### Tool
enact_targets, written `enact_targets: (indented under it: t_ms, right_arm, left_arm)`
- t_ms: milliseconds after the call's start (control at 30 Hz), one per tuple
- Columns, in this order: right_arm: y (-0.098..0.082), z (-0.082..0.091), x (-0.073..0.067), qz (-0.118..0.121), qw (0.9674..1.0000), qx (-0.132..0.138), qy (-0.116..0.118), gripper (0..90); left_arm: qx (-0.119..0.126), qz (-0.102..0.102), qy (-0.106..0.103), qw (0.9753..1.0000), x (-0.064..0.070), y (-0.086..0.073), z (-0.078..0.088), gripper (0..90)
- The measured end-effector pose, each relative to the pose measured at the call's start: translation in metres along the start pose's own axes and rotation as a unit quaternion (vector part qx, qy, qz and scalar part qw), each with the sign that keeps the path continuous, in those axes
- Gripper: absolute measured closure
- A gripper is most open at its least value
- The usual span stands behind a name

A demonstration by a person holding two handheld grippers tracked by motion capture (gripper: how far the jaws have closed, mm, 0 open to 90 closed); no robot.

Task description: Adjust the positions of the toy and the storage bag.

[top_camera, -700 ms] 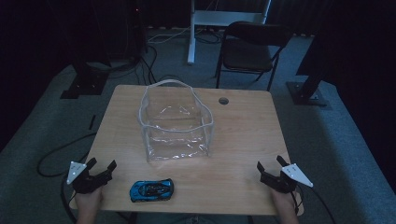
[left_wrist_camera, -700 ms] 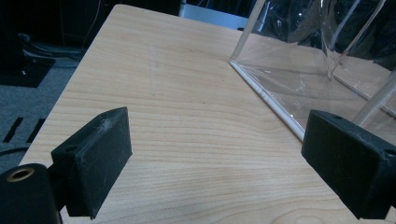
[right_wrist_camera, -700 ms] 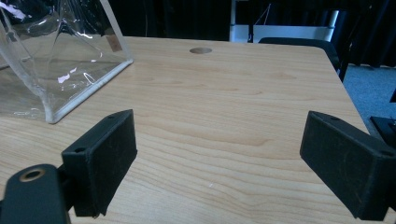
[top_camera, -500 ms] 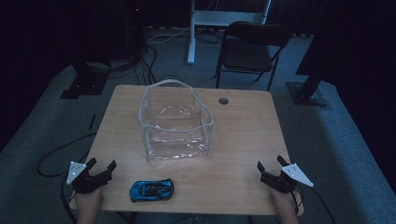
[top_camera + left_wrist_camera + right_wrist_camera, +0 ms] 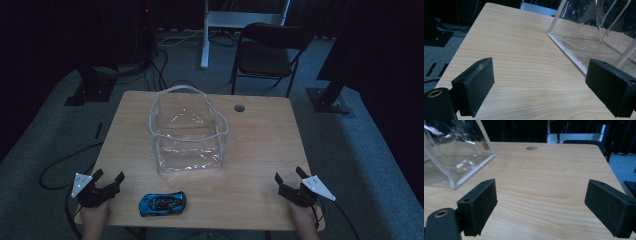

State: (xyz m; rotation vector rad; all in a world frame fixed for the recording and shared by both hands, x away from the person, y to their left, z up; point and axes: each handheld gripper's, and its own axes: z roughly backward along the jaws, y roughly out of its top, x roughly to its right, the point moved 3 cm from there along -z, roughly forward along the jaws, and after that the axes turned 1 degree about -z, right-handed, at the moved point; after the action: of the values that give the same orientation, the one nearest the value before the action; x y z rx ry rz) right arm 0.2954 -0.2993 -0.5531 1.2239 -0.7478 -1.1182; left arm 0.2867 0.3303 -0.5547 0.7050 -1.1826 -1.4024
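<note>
Toy car (image 5: 162,204) lies on its wheels near the front edge of the table (image 5: 260,145), left of centre, blue with a dark top; nose seems to point right, though the high view is too dim to be sure; it sits just right of the left gripper (image 5: 109,181), apart from it, nothing touching it; clear bag (image 5: 187,132) stands upright at mid-table, mouth open upward, well behind the car, empty as far as I can see; left gripper hovers at the front-left corner, jaws spread wide, nothing between them; in the left gripper view its gripper (image 5: 539,82) looks across bare wood with the bag's (image 5: 596,35) bottom seam running off to the right, the right jaw overlapping the bag's edge in the picture; right gripper (image 5: 289,179) at the front-right corner, well apart from car and bag, jaws likewise released and empty; in the right gripper view its gripper (image 5: 541,202) frames bare tabletop, bag (image 5: 454,157) at far left, a round hole (image 5: 531,148) in the table near the far edge; a dark chair (image 5: 267,52) stands behind the table; each gripper held by a hand at the near edge.
</note>
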Motion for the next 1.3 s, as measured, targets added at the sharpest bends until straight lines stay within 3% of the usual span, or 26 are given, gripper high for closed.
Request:
enact_targets:
  t_ms: [167,367,500,700,800,900,1033,1133,1300]
  right_arm:
    - [0.016,0.002,-0.026,0.02,0.9988,0.004,0.045,10.0]
    - [0.028,-0.004,-0.059,0.035,0.9938,-0.005,0.106,10.0]
    - [0.033,-0.013,-0.085,0.058,0.9882,-0.006,0.141,10.0]
    - [0.038,-0.03,-0.121,0.071,0.9783,0.006,0.194,10.0]
    - [0.038,-0.037,-0.141,0.077,0.9719,-0.003,0.223,10.0]
    - [0.037,-0.044,-0.163,0.082,0.9626,-0.017,0.258,10.0]
    - [0.037,-0.052,-0.193,0.09,0.946,-0.044,0.308,9.9]
    - [0.038,-0.056,-0.211,0.099,0.9351,-0.048,0.337,9.9]
    - [0.037,-0.067,-0.235,0.107,0.9249,-0.06,0.36,10.0]
  left_arm:
    - [0.0,0.0,0.002,1.0,0.0,0.0,0.0,9.0]
    - [0.0,0.001,0.0,1.0,0.0,0.0,0.0,9.0]
    - [0.0,0.002,-0.002,1.0,0.0,0.0,0.0,9.0]
    - [0.0,0.002,-0.003,1.0,0.0,0.0,0.0,9.0]
    - [0.0,0.001,-0.005,1.0,0.0,0.0,0.0,9.0]
    - [-0.001,0.002,-0.005,1.0,0.0,0.0,0.0,9.0]
    - [-0.001,0.002,-0.005,1.0,0.0,0.0,0.0,9.0]
    - [-0.001,0.002,-0.006,1.0,0.0,0.0,0.0,9.0]
    - [-0.001,0.003,-0.007,1.0,0.0,0.0,0.0,9.0]
